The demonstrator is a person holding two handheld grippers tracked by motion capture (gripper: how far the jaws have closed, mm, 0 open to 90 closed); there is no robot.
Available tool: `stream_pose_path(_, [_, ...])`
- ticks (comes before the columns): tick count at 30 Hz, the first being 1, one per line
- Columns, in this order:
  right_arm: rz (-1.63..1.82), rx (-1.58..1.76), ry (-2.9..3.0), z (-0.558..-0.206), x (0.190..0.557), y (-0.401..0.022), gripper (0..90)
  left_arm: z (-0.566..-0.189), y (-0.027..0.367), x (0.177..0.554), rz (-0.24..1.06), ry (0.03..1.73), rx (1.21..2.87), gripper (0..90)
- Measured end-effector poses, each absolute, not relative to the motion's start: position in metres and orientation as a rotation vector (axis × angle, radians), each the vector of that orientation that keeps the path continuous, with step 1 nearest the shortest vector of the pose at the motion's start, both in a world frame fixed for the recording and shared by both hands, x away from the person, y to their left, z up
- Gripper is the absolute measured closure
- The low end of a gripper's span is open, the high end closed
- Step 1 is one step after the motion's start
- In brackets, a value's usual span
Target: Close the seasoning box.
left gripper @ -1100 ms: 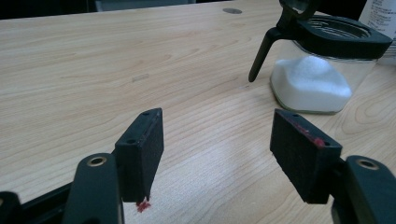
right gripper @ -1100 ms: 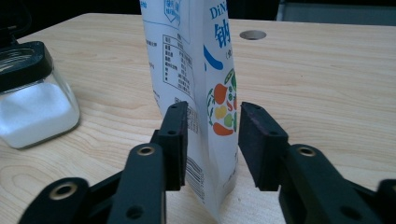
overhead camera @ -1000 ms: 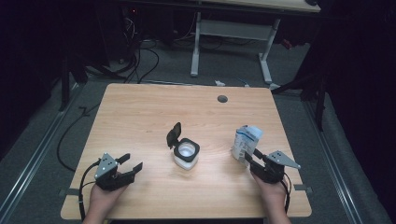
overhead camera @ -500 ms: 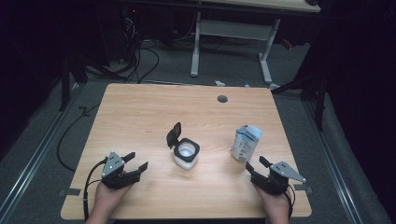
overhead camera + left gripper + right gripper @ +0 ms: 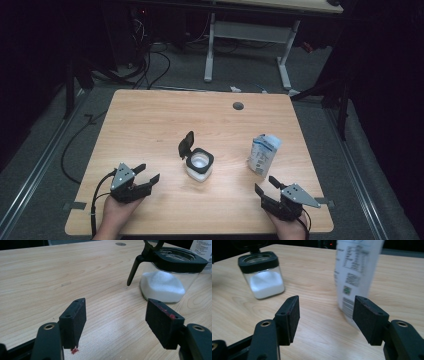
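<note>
1. Right gripper (image 5: 265,186): jaws wide apart, just been opening, nothing between them; white pouch (image 5: 264,154) stands upright just ahead, untouched.
2. Left gripper (image 5: 146,173): jaws apart, empty.
3. Jar (image 5: 200,165) of white powder, lid hinged open, stands between both grippers.
4. Worktop (image 5: 150,120) beyond is bare; both grippers sit near its front edge.

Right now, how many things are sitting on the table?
2. A clear square jar with a black flip lid and white powder sits mid-table. A white printed paper bag stands right of it, just beyond the right hand-held gripper. Nothing looks hidden.
</note>
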State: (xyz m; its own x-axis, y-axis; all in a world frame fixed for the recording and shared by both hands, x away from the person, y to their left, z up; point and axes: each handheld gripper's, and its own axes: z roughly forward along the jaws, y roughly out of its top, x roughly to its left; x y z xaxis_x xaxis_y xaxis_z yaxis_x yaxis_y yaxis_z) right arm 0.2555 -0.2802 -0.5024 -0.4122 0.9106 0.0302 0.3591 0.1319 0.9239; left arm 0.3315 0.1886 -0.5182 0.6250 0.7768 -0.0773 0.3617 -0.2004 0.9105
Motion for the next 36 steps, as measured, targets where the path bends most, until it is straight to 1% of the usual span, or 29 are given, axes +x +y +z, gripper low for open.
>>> stream_pose_path(5, [1.263, 1.188, 1.915, -0.506, 0.261, -0.267, 40.9, -0.518, 0.189, 0.331, 0.497, 0.924, 1.8, 34.4])
stream_pose_path(14, [1.28, 1.157, 1.983, -0.508, 0.275, -0.253, 47.8, -0.519, 0.189, 0.329, 0.529, 0.929, 1.79, 36.8])
stream_pose_path(19, [1.263, 1.162, 2.004, -0.508, 0.283, -0.246, 54.4, -0.522, 0.192, 0.329, 0.534, 0.969, 1.788, 39.4])
stream_pose_path(21, [1.255, 1.163, 2.0, -0.507, 0.286, -0.242, 56.1, -0.522, 0.194, 0.327, 0.514, 0.982, 1.769, 41.3])
stream_pose_path(27, [1.251, 1.147, 2.014, -0.505, 0.298, -0.231, 63.8, -0.521, 0.189, 0.323, 0.492, 0.994, 1.79, 41.5])
stream_pose_path(31, [1.235, 1.125, 2.026, -0.505, 0.305, -0.221, 65.2, -0.519, 0.179, 0.322, 0.52, 0.991, 1.8, 44.4])
stream_pose_path(36, [1.209, 1.096, 2.022, -0.506, 0.301, -0.217, 69.4, -0.519, 0.163, 0.326, 0.527, 0.985, 1.808, 53.9])
